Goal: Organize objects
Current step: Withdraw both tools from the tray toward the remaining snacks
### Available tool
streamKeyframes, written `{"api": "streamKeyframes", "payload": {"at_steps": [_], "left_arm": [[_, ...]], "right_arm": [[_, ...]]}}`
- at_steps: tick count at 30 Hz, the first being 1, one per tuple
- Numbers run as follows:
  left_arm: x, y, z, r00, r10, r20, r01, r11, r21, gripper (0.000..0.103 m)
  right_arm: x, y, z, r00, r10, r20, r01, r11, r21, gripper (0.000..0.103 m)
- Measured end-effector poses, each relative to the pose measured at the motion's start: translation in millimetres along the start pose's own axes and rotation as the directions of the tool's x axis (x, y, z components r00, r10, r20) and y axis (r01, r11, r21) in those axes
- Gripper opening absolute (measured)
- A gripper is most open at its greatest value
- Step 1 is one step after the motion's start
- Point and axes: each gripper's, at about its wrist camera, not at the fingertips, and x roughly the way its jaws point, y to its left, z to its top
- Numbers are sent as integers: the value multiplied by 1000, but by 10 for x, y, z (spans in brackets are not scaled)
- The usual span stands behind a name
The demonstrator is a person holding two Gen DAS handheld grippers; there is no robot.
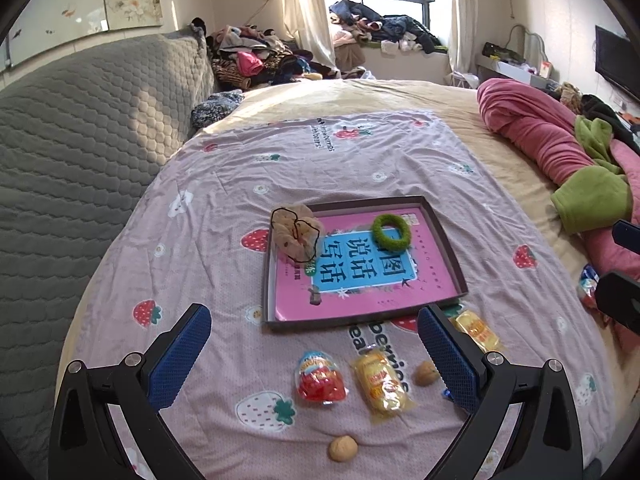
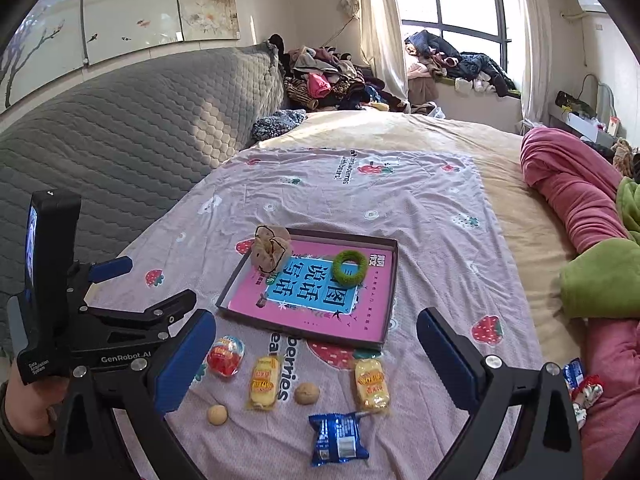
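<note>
- Left gripper (image 1: 314, 354): jaws spread wide, nothing between them; it hangs above the snacks at the lower centre of the left wrist view.
- Right gripper (image 2: 316, 354): jaws likewise wide apart and empty, low in the right wrist view.
- Tray (image 1: 450, 248): dark-rimmed, at centre frame on the strawberry-print sheet (image 1: 224, 184); a pink book (image 1: 360, 276) lies flat inside it.
- Green hair ring (image 1: 391, 231): on the book, toward the tray's upper right.
- Beige scrunchie (image 1: 295, 232): at the tray's upper-left corner, overlapping the rim.
- Snacks on the sheet below the tray: red jelly cup (image 1: 320, 378), yellow packet (image 1: 380, 384), second yellow packet (image 1: 476, 330) just beside the tray's lower-right corner, two walnuts (image 1: 426, 373) (image 1: 343, 448).
- Blue packet (image 2: 338, 438): lower centre of the right wrist view, below the other snacks.
- A hand (image 2: 28, 396) holds the left device at lower left of that view.
</note>
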Motion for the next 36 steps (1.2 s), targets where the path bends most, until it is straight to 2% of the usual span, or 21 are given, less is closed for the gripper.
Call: {"api": "streamKeyframes", "payload": {"at_steps": [9,22,25,36], "left_arm": [[-208,-62,-150,1000,7,10,-7,1000,14,103],[-235,-42,-530,1000,2,-20,-2,1000,0,103],[-185,-37,-613,999,2,-42,-2,1000,-2,103],[-32,8,-839,997,-6,-79,5,1000,-6,103]], "right_arm": [[-187,19,-93,1000,3,13,-3,1000,-1,102],[-288,-41,-377,1000,6,-2,-6,1000,17,102],[-248,-66,-414,1000,23,-19,-22,999,31,102],[-43,-173,-666,997,0,-76,3,999,35,102]]}}
